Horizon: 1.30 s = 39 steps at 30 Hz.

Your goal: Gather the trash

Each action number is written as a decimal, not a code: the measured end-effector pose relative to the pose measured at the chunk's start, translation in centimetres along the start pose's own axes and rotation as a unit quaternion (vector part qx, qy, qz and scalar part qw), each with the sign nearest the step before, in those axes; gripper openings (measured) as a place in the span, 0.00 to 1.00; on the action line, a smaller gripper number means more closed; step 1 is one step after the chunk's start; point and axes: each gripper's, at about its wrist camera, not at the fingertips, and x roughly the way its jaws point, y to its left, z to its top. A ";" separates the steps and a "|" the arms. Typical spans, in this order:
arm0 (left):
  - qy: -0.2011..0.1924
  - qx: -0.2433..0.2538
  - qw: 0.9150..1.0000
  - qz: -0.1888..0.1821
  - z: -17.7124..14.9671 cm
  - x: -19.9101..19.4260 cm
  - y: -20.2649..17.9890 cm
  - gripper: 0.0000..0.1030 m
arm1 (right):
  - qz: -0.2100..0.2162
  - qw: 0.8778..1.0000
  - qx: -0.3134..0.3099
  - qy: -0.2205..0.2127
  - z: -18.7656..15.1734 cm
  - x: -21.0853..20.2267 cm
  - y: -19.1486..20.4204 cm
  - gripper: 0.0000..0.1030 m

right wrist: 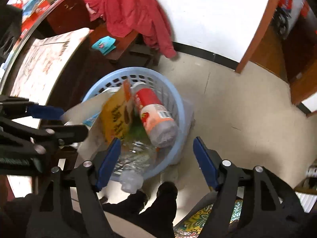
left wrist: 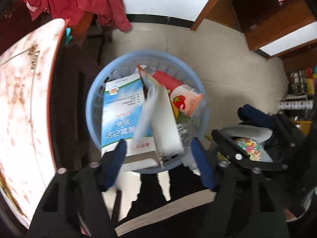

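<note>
Basket (left wrist: 95, 91) floor hidden under trash; clear bottle (right wrist: 130, 170) blurred, label unreadable.

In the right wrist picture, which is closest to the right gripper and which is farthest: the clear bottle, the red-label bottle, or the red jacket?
From the right gripper, as the right wrist view shows it:
1. The clear bottle, at the blue basket's near edge, beside the gripper's left finger.
2. The red-label bottle, lying deeper in the basket.
3. The red jacket, draped over furniture by the far wall.
</note>
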 end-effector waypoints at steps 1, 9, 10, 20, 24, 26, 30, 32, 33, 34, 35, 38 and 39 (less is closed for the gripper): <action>-0.005 -0.002 1.000 0.003 -0.3 -0.3 0.1 0.72 | 0.005 1.000 0.000 0.002 0.0 -0.2 0.2 0.71; -0.068 0.016 0.997 0.045 -2.3 -3.7 0.0 0.79 | -0.001 1.000 -0.005 0.006 -0.4 -3.3 1.3 0.82; -0.076 0.019 0.996 0.049 -2.5 -4.3 -0.1 0.80 | -0.001 1.000 -0.003 0.008 -0.4 -3.6 1.5 0.83; -0.110 0.048 0.991 0.058 -4.7 -7.0 -1.0 0.81 | -0.014 1.000 -0.013 0.017 -1.5 -5.3 3.3 0.88; -0.103 0.041 0.993 0.035 -5.4 -7.5 -0.3 0.83 | -0.013 1.000 -0.006 0.024 -2.0 -5.3 3.3 0.88; -0.096 0.031 0.995 0.019 -5.6 -7.6 0.3 0.86 | -0.015 0.999 -0.003 0.028 -2.2 -5.2 3.2 0.88; -0.110 0.021 0.994 0.018 -6.1 -8.4 1.1 0.90 | -0.028 0.999 -0.007 0.029 -2.5 -5.2 3.5 0.88; -0.123 0.013 0.992 0.023 -6.5 -9.0 1.3 0.90 | -0.029 0.999 -0.008 0.027 -2.6 -5.3 3.6 0.88; -0.128 0.010 0.991 0.028 -6.6 -9.2 1.4 0.90 | -0.028 0.999 -0.008 0.026 -2.6 -5.4 3.7 0.88; -0.132 0.008 0.991 0.028 -6.7 -9.4 1.4 0.90 | -0.027 0.999 -0.010 0.025 -2.6 -5.5 3.8 0.88; -0.134 0.006 0.991 0.028 -6.8 -9.5 1.5 0.90 | -0.026 0.999 -0.012 0.025 -2.6 -5.6 3.9 0.88; -0.133 0.010 0.991 0.027 -7.0 -9.7 1.5 0.90 | -0.027 0.999 -0.018 0.018 -2.6 -5.8 4.3 0.88; -0.132 0.011 0.991 0.028 -7.0 -9.7 1.5 0.90 | -0.026 0.999 -0.019 0.017 -2.6 -5.8 4.3 0.88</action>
